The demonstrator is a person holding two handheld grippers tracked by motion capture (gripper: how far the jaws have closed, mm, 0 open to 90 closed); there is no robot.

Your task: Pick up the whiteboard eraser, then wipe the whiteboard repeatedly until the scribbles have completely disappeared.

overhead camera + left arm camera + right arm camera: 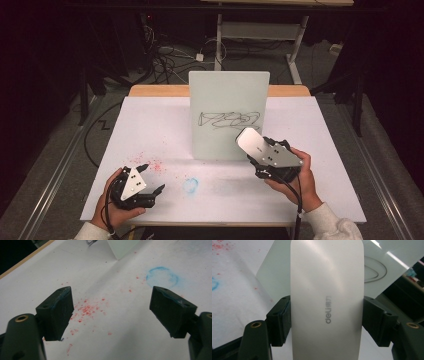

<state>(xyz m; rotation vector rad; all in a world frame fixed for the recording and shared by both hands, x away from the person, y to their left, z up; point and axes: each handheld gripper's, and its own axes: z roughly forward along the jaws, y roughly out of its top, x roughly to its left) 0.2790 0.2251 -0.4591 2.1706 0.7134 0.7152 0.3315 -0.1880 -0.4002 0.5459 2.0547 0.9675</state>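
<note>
While the left gripper (pixel 151 179) rests near the table's (pixel 150 120) front edge with its 2 jaws apart over red specks (pixel 86 310), the right gripper (pixel 248 141) clamps a white eraser (pixel 327 302) held just before the upright whiteboard's (pixel 229 90) black scribble (pixel 227 120).

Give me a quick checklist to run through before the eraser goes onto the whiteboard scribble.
1. Grip: right gripper has its jaws pressed on both sides of the eraser: ok.
2. Target: black scribble on the upright whiteboard is unwiped: ok.
3. Eraser near the marks: it sits just below and right of the scribble; contact: cannot tell.
4. Left gripper open, low over the table, away from the board: ok.
5. Board support: cannot tell.
6. Red specks and blue ring stain the table: not ok.
</note>
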